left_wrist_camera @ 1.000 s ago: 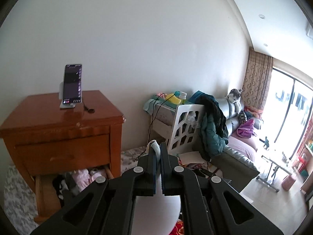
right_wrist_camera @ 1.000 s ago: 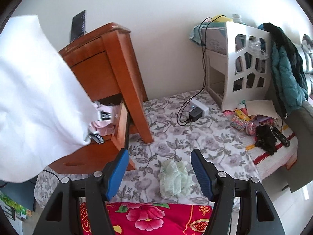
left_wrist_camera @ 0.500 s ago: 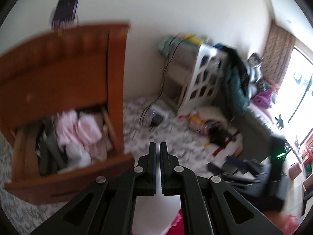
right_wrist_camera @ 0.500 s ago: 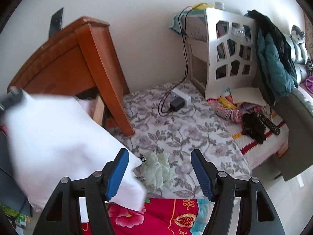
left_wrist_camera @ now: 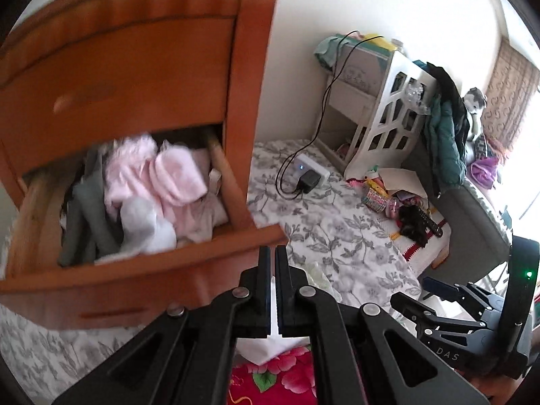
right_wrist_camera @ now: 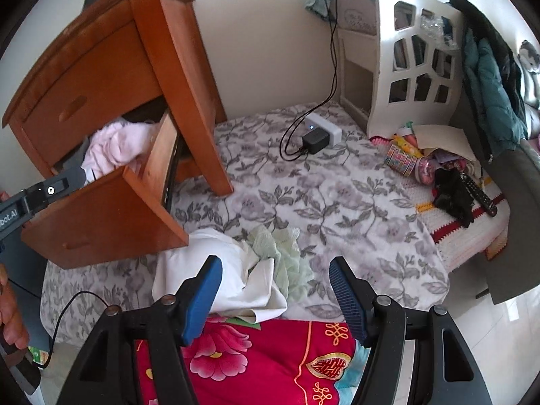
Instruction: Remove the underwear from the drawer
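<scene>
Floral bedding [right_wrist_camera: 337, 209] beside the open drawer [right_wrist_camera: 111, 216] now carries the white garment [right_wrist_camera: 216, 270], lowered there from mid-air a second ago. Left gripper [left_wrist_camera: 272, 290] stays pinched on its edge while right gripper [right_wrist_camera: 275, 290] hangs apart, empty; pink underwear [left_wrist_camera: 162, 175] still fills the drawer.

We have brought the left tool [left_wrist_camera: 272, 290] down from facing the wall to sit low before the open drawer [left_wrist_camera: 141, 270], its jaws pressed together. The white garment [right_wrist_camera: 222, 276] that hung from it a second ago now lies on the floral bedspread [right_wrist_camera: 337, 209], touching the pale green garment [right_wrist_camera: 287, 256]. Our right tool [right_wrist_camera: 275, 290] has dipped slightly.
</scene>
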{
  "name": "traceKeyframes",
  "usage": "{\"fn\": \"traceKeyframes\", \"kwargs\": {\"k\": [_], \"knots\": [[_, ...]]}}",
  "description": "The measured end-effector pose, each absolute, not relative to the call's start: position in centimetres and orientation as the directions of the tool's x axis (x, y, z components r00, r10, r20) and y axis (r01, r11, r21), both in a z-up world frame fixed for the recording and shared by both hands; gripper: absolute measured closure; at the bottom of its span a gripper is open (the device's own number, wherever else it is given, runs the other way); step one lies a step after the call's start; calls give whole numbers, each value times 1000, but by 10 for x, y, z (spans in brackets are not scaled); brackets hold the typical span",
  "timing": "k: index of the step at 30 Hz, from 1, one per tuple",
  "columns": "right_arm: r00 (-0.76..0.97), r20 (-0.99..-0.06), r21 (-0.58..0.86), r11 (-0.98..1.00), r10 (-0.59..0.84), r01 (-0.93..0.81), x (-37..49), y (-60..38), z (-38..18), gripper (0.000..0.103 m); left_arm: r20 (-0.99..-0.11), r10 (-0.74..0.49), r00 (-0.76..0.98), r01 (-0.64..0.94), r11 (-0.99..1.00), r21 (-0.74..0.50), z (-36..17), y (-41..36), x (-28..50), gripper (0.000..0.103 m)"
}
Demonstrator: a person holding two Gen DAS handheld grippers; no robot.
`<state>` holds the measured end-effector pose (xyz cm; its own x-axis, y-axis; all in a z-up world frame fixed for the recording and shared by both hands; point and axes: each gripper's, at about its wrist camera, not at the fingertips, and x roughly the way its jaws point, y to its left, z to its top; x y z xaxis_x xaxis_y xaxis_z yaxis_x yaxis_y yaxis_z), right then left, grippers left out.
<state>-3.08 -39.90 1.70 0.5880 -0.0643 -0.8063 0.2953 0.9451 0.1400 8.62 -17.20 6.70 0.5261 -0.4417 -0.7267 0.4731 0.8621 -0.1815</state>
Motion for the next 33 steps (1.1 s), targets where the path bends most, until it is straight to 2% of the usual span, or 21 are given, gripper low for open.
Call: {"fn": "traceKeyframes", "kwargs": {"k": [8, 10, 11, 13, 14, 16, 17, 18, 20, 25, 27, 31, 33], "knots": [[557, -829, 132, 952, -47, 277, -27, -389, 2, 33, -740, -440, 509, 416, 878, -236, 48, -147, 82, 101], [554, -831, 128, 954, -46, 272, -25, -386, 2, 33, -743, -427, 515, 401, 886, -232, 49, -141, 81, 98], [553, -832, 127, 955, -45, 268, -25, -384, 1, 33, -743, -424, 518, 394, 889, -233, 50, -138, 81, 92], [552, -833, 129, 957, -38, 261, -23, -382, 2, 33, -736, -426, 526, 385, 891, -241, 51, -132, 80, 71], [552, -833, 130, 958, -34, 255, -22, -380, 2, 33, -728, -428, 536, 379, 892, -246, 53, -128, 78, 57], [552, -833, 132, 961, -27, 245, -21, -376, 3, 33, -718, -424, 551, 372, 896, -243, 58, -122, 77, 54], [553, -833, 132, 962, -23, 239, -20, -374, 4, 33, -715, -422, 558, 369, 897, -243, 60, -119, 77, 49], [553, -833, 132, 963, -21, 235, -19, -374, 4, 33, -710, -419, 567, 360, 900, -244, 63, -115, 77, 39], [555, -831, 133, 965, -16, 226, -17, -370, 7, 33, -702, -410, 582, 336, 908, -251, 69, -106, 78, 29], [569, -822, 135, 969, -8, 208, -12, -363, 19, 33, -672, -367, 643, 269, 930, -250, 84, -73, 80, 16], [575, -818, 136, 970, -6, 204, -9, -361, 24, 30, -662, -349, 663, 239, 937, -254, 88, -59, 81, 11], [583, -812, 125, 976, -3, 179, -2, -354, 35, 29, -647, -305, 698, 175, 950, -258, 92, -30, 83, 7], [594, -804, 130, 978, 7, 164, 2, -350, 43, 25, -639, -286, 714, 145, 953, -266, 92, -17, 84, 0]]}}
